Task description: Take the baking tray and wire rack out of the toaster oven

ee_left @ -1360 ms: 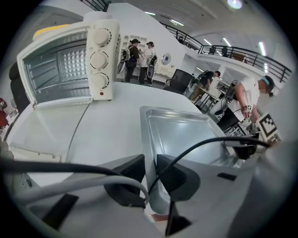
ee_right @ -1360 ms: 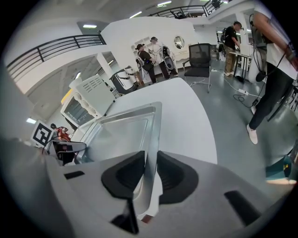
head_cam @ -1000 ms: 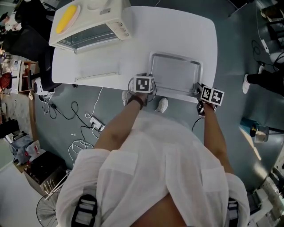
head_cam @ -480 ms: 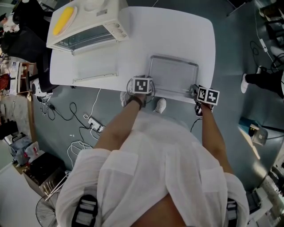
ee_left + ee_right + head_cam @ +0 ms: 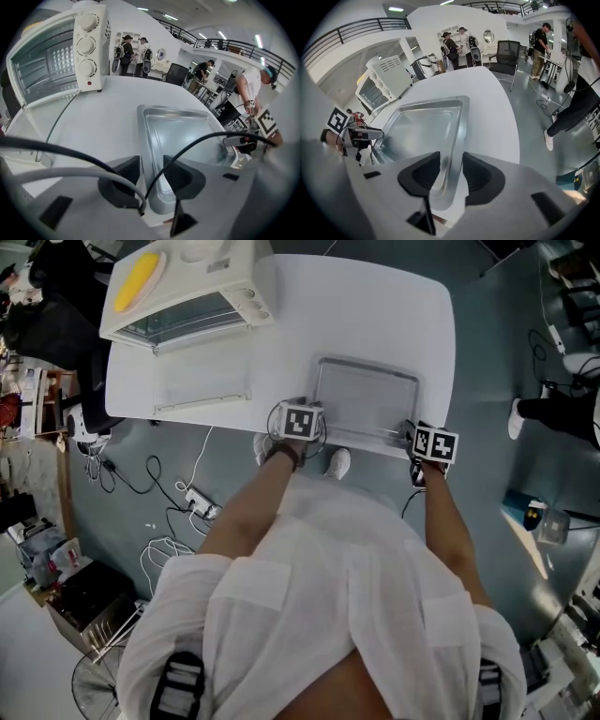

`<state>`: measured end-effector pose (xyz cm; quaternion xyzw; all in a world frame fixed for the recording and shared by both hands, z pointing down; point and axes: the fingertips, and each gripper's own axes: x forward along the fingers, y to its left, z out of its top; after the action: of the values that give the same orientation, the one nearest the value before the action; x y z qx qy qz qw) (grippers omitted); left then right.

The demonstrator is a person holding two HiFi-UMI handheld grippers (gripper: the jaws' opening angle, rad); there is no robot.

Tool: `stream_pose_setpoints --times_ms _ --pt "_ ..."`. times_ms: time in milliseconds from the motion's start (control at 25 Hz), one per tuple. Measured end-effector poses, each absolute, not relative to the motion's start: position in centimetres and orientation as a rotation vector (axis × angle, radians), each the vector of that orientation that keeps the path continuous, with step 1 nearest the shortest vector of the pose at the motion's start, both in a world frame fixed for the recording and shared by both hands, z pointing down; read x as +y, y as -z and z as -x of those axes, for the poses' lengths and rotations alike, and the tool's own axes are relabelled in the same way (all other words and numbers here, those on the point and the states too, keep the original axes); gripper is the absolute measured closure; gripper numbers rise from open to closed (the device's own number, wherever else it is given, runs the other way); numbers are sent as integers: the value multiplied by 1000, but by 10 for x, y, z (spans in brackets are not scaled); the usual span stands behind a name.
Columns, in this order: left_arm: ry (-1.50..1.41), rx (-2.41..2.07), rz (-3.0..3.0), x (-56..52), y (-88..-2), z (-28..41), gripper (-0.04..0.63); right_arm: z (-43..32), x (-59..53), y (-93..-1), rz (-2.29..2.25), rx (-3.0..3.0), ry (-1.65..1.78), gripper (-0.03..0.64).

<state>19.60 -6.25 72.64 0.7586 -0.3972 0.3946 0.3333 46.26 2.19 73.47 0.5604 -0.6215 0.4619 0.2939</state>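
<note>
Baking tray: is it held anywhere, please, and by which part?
Nothing is held: left tool and right tool have just opened, the baking tray's rim between their jaws.

Light is bright and even, coming from overhead. In the head view the white table (image 5: 375,324) is close to blown out, with little surface detail, and the shirt (image 5: 319,596) is nearly as pale. The floor (image 5: 497,352) reads as a dull grey-blue. Shadows are faint and soft-edged. The tray (image 5: 366,399) shows a mild sheen and no hard glare. The 2 gripper views are fisheye: a round picture, black corners, straight edges bowed toward the rim. Strip lights (image 5: 171,17) glow on the ceiling in the left gripper view. There the cables (image 5: 70,152) close to the lens are blurred, as is the nearest foreground in both views. Farther back the detail is sharp.
</note>
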Motion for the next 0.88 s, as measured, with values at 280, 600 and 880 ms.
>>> stream_pose_setpoints --times_ms 280,600,880 --pt "-1073 -1061 -2072 -67 -708 -193 443 -475 22 -724 -1539 -1635 -1182 425" --pt "-1031 -1094 -2118 -70 -680 -195 446 -477 12 -698 -1594 -1703 -1137 425" --pt "-947 -1126 -2197 -78 -645 -201 508 -459 -3 -666 -1588 -1836 -1087 467"
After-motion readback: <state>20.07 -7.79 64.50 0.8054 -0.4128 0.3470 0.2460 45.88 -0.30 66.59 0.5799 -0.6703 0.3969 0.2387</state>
